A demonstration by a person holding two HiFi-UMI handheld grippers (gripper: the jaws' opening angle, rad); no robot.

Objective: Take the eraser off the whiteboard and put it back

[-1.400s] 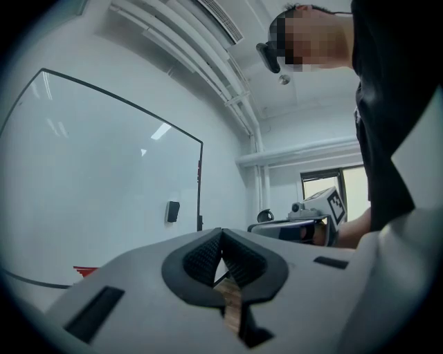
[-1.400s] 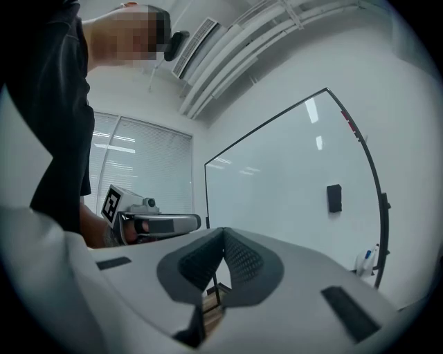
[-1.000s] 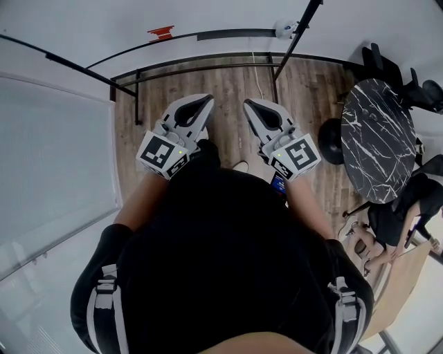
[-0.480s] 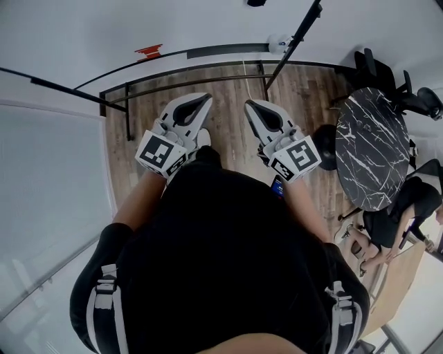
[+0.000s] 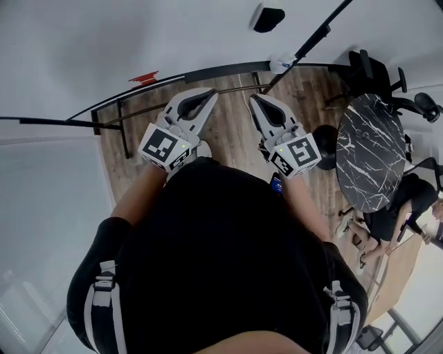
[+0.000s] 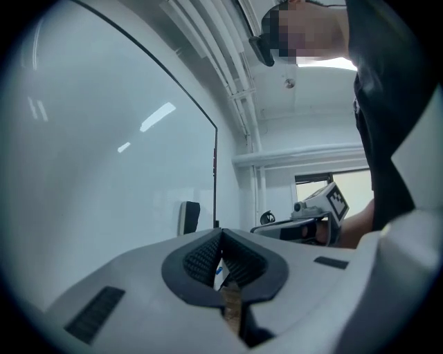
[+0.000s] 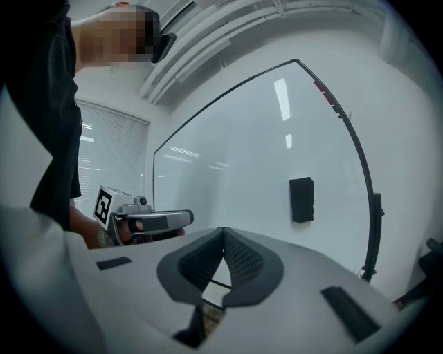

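Eraser [image 7: 302, 199]: hangs long-axis vertical on whiteboard [image 7: 242, 159], ahead and right of clenched, empty right gripper [image 7: 223, 234]; clenched left gripper [image 6: 220, 234] farther off.

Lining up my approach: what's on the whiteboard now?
A black eraser sticks to the whiteboard; a red piece sits on its frame. The right gripper covers the board's lower part.

Open air is lying between the left hand-held gripper [image 5: 208, 95], the right hand-held gripper [image 5: 255, 100] and the whiteboard [image 5: 173, 34]. Nothing is standing before the eraser [image 5: 268, 19] on the board's face. Low down, the board's black stand leg [image 5: 124, 131] is crossing the wooden floor [image 5: 232, 131]. On the right, a black side post [image 5: 311, 38], a round marble table [image 5: 374, 152] and chairs [image 5: 367, 66] are crowding the passage.
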